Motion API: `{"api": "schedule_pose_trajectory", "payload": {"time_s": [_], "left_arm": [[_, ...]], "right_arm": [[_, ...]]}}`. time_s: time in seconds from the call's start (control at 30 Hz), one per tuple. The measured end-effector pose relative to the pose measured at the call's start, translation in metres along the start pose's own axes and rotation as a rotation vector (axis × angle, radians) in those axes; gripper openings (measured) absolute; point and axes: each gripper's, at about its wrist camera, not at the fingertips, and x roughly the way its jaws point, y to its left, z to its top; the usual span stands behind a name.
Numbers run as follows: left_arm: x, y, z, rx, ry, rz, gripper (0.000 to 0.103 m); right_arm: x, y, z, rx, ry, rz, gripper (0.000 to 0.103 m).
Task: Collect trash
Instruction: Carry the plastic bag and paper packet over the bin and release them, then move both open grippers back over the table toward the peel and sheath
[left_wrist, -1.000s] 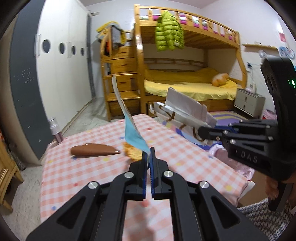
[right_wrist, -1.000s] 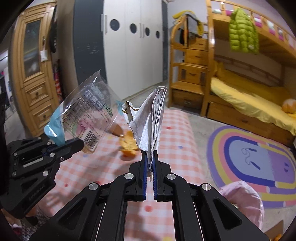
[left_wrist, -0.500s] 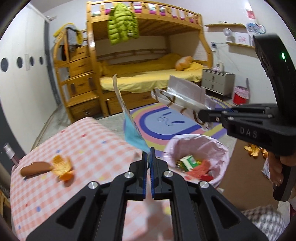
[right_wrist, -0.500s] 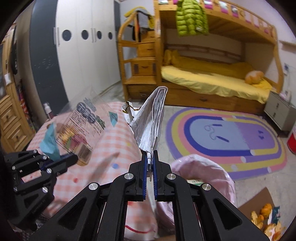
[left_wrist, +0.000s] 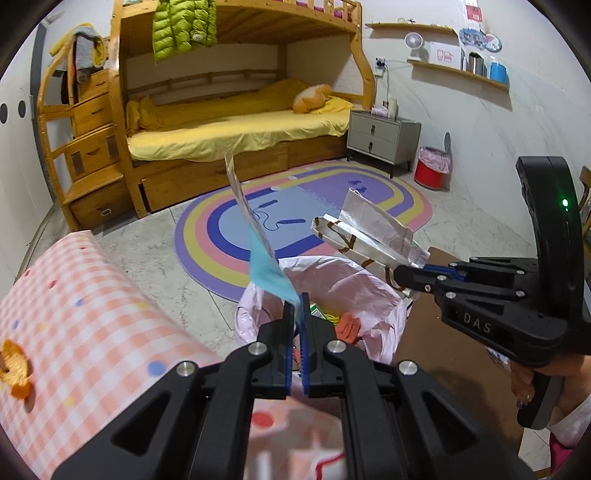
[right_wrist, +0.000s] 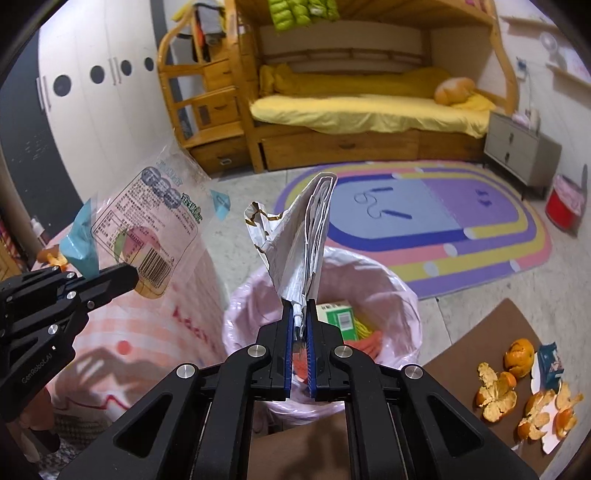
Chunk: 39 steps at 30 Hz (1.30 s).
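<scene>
A clear plastic wrapper (left_wrist: 258, 254) with a blue end stands up from my left gripper (left_wrist: 295, 299), which is shut on it, above the near rim of the pink-lined trash bin (left_wrist: 369, 291). In the right wrist view the same wrapper (right_wrist: 155, 225) hangs left of the bin (right_wrist: 399, 295). My right gripper (right_wrist: 300, 306) holds a crumpled silver wrapper (right_wrist: 306, 236) over the bin's mouth. Its jaws are opening, with the wrapper still pinched between them. The bin holds a green carton (right_wrist: 338, 317) and other scraps.
A table with a pink checked cloth (left_wrist: 92, 332) lies left of the bin, with orange peel (left_wrist: 16, 369) on it. To the right, a brown surface (right_wrist: 480, 343) carries orange peels (right_wrist: 498, 391) and a snack packet (right_wrist: 550, 363). A red bin (left_wrist: 430, 173) stands by the nightstand.
Both grippers swung from over the checked table to above the pink-lined bin and tilted downward, each still carrying its wrapper.
</scene>
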Motion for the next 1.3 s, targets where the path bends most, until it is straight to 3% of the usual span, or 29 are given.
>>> {"api": "schedule_pose_trajectory", "payload": {"time_s": [0.07,0.13,0.17,0.2,0.23,0.27,0.47,0.73,0.97,1.3], "left_arm": [[0.006,-0.002,0.002,0.004,0.004,0.004,0.002],[0.010,-0.001,0.001,0.003,0.013,0.002,0.011],[0.013,0.000,0.002,-0.006,0.017,0.001,0.034],[0.013,0.001,0.003,-0.014,0.019,0.000,0.053],[0.012,0.004,0.001,-0.034,0.012,-0.004,0.066],[0.009,0.007,0.002,-0.044,0.008,-0.011,0.066],[-0.017,0.032,0.002,-0.141,-0.026,0.028,0.068],[-0.080,0.078,-0.008,-0.252,-0.098,0.179,0.073],[-0.139,0.124,-0.029,-0.334,-0.132,0.294,0.074],[-0.208,0.202,-0.080,-0.493,-0.115,0.503,0.076]], "right_arm": [[0.007,-0.005,-0.001,0.008,0.010,-0.005,0.010],[0.013,-0.008,-0.001,0.018,0.019,-0.003,0.013],[0.018,-0.010,-0.001,0.022,0.029,-0.001,0.026],[0.023,-0.012,-0.001,0.025,0.039,0.000,0.052],[0.025,-0.012,-0.001,0.027,0.041,-0.011,0.062],[0.026,-0.012,-0.002,0.028,0.033,-0.021,0.067],[0.014,-0.008,-0.002,0.029,0.009,-0.025,0.067],[-0.031,0.021,0.019,-0.003,-0.066,0.014,0.068],[-0.061,0.092,0.042,-0.054,-0.091,0.124,0.073],[-0.063,0.212,0.054,-0.223,-0.077,0.275,0.074]]}}
